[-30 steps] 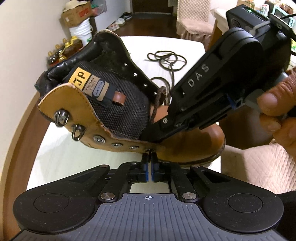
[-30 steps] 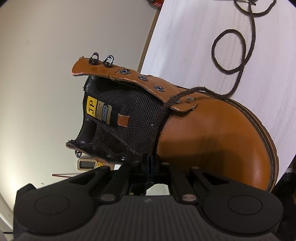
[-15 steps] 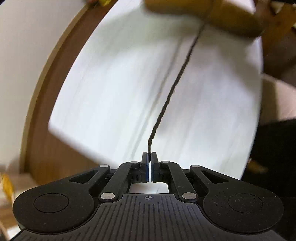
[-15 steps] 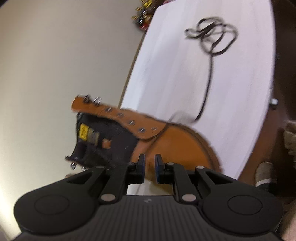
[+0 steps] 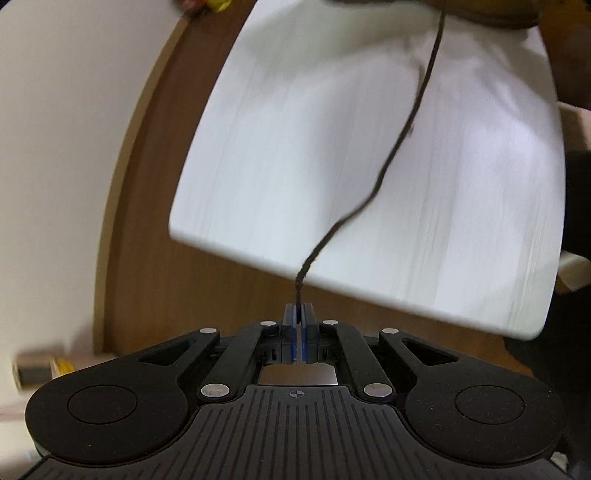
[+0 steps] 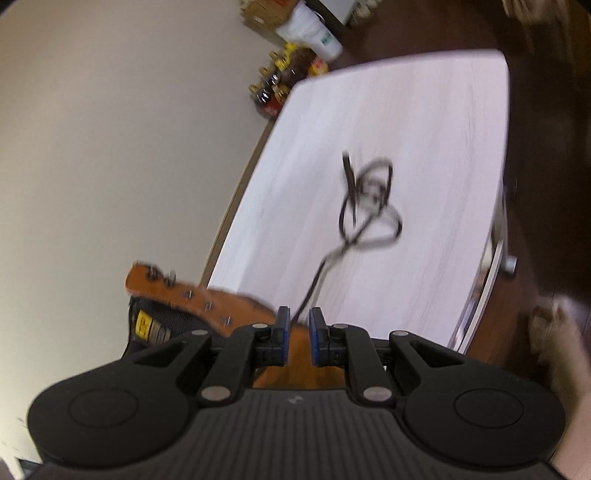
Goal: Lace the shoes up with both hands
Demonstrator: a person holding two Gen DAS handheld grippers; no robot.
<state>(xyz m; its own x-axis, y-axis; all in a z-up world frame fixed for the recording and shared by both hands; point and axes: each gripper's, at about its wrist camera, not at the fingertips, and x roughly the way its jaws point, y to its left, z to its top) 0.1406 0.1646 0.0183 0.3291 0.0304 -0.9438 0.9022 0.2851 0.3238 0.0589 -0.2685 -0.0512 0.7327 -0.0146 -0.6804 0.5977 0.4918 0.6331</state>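
Note:
My left gripper [image 5: 298, 309] is shut on the end of the dark brown lace [image 5: 399, 144], which runs up over the white table [image 5: 295, 155] to the tan boot [image 5: 480, 14] at the top edge. In the right wrist view the boot [image 6: 236, 306] lies just beyond my right gripper [image 6: 297, 324], its eyelet flap and black tongue with a yellow label showing. That gripper is open with nothing between its fingers. The other part of the lace [image 6: 369, 206] leads from the boot to a loose tangle on the table [image 6: 424, 129].
The white table ends in a near edge over a brown wooden floor [image 5: 155, 240]. Bottles [image 6: 284, 81] and a white bucket [image 6: 314, 33] stand on the floor by the wall. A hand [image 6: 569, 387] shows at the right edge.
My left gripper has drawn the lace end away from the boot, past the table's near edge. My right gripper has let go, opened and backed away from the boot.

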